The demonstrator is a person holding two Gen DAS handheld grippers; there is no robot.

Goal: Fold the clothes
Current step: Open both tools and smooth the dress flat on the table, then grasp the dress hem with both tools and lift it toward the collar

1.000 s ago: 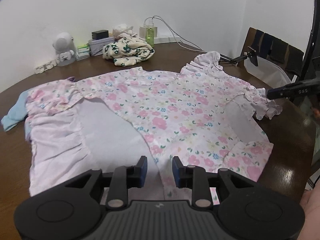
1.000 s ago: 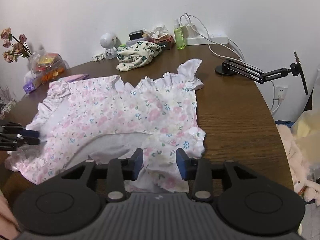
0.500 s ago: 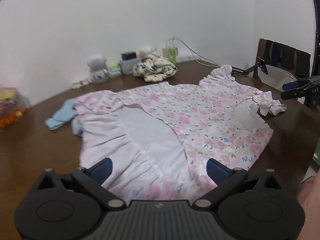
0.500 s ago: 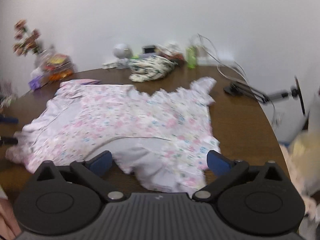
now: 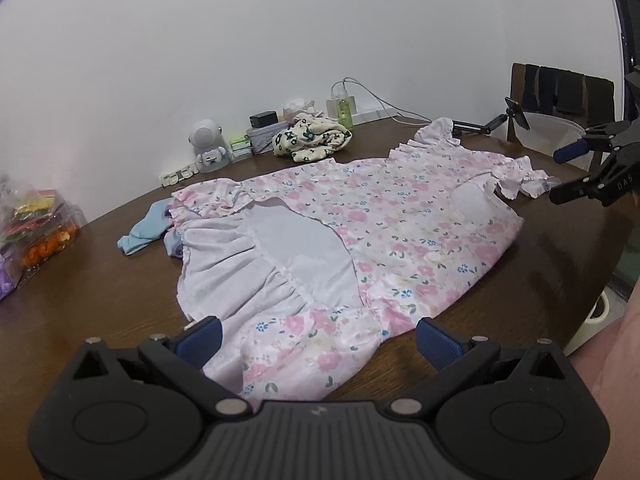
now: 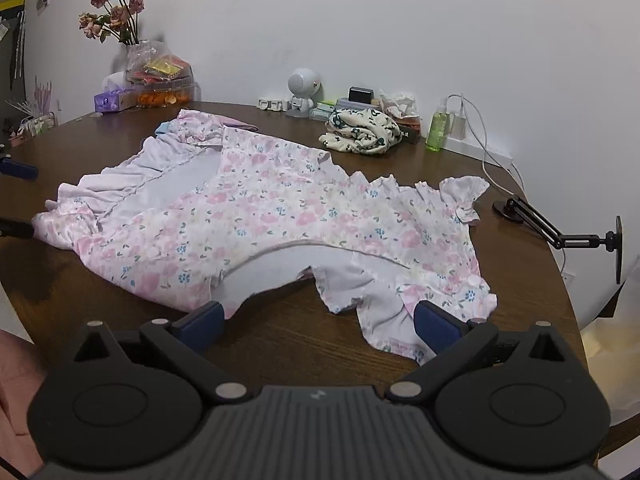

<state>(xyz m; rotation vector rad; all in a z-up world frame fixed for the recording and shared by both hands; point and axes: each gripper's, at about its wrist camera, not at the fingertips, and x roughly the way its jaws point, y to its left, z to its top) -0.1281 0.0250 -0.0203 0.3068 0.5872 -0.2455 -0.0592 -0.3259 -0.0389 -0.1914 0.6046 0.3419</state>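
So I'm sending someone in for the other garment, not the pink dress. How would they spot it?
Go to the far edge of the round wooden table, by the wall. The bundle lies crumpled between a small white robot toy and a green bottle: cream fabric with dark green flowers.

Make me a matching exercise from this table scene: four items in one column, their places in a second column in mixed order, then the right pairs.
Items
1. pink floral dress
2. cream garment with dark flowers
3. green clear bottle
4. dried pink roses

Places
A. standing beside the white charger by the wall
B. spread flat across the middle of the brown wooden table
C. rising behind the clear bag of snacks
D. bunched up near the white round-headed robot toy

Pairs: 1-B, 2-D, 3-A, 4-C
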